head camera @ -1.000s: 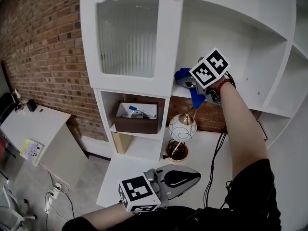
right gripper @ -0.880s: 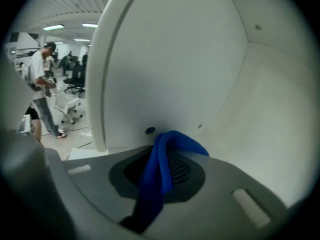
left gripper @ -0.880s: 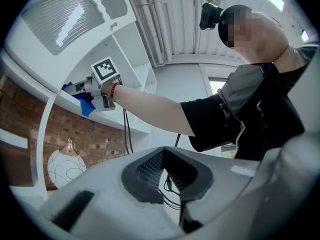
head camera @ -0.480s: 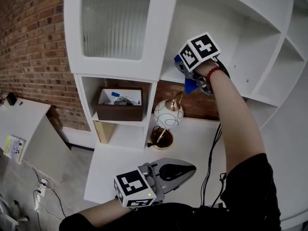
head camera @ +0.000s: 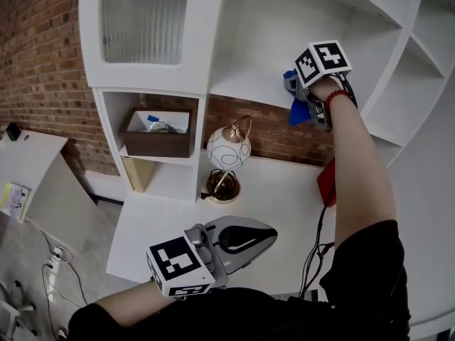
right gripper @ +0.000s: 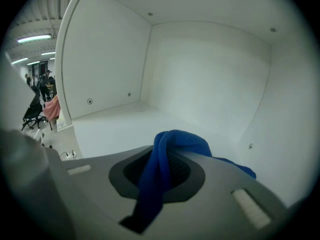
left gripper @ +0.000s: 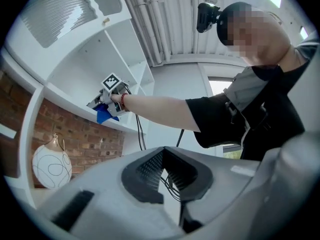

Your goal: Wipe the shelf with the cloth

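My right gripper [head camera: 294, 91] is raised to the white shelf [head camera: 242, 84] and is shut on the blue cloth [head camera: 298, 111]. The cloth lies at the shelf's front edge, with a corner hanging below it. In the right gripper view the cloth [right gripper: 175, 144] is bunched between the jaws over the shelf board [right gripper: 115, 124] of a white compartment. My left gripper [head camera: 238, 236] is held low over the desk, shut, with nothing in it. From the left gripper view, the right gripper [left gripper: 102, 101] and cloth [left gripper: 103, 115] show at the shelf [left gripper: 65, 96].
A globe lamp [head camera: 229, 151] on a brass foot stands on the white desk [head camera: 284, 197] under the shelf. A brown box [head camera: 156, 133] fills the cubby at left, below a ribbed-glass cabinet door [head camera: 142, 20]. A red object [head camera: 327, 182] and black cables [head camera: 316, 247] lie at right.
My right gripper has slid to the right along the shelf's front edge with the cloth. The left gripper stays low and shut.
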